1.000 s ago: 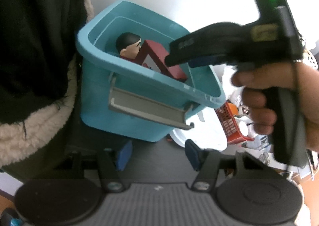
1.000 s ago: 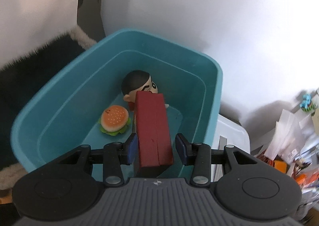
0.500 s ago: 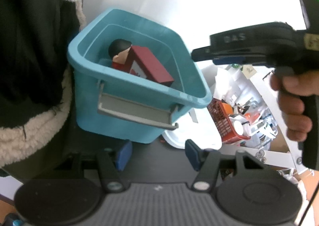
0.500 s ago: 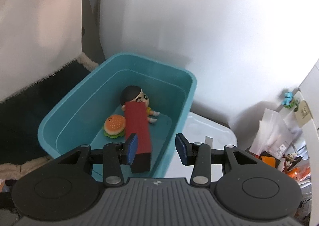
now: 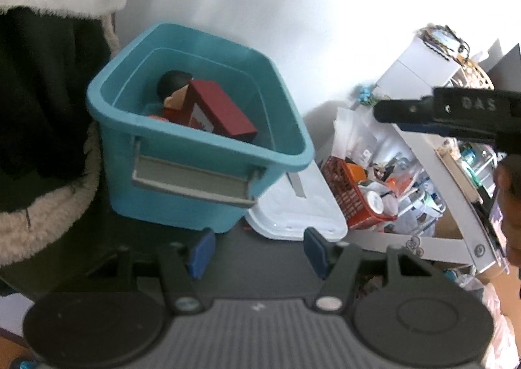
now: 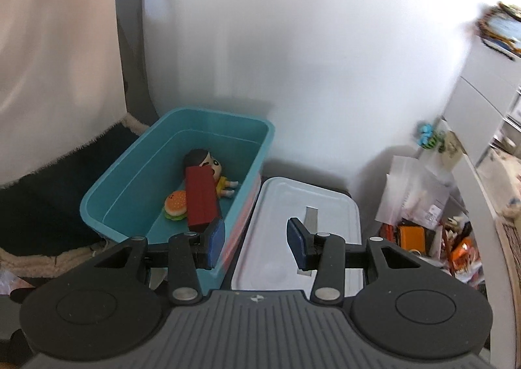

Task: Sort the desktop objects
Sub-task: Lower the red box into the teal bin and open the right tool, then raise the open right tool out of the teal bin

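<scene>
The teal bin (image 6: 250,154) stood near the white wall, and a white lid (image 6: 325,203) lay flat just beside it on the right. Inside the bin, a dark red box (image 6: 202,198) lay tilted, with one end leaning on a doll (image 6: 211,167) that has a black head and a yellow shirt. A small toy burger (image 6: 176,206) rested on the bottom of the bin, touching the left side of the red box.

The right gripper (image 6: 255,245) was above the near edge of the bin and the lid. Its blue pads were apart and nothing was between them. From the left wrist view, this same tool appeared at the right edge as a black bar, with a hand (image 5: 509,206) under it.

The left gripper (image 5: 257,251) was in front of the bin, near its grey handle (image 5: 192,180). Its jaws were opening, and there was nothing between them.

A red basket (image 5: 351,193) full of small things stood behind the lid. A black cloth with a fleece border (image 5: 42,212) lay to the left of the bin.
</scene>
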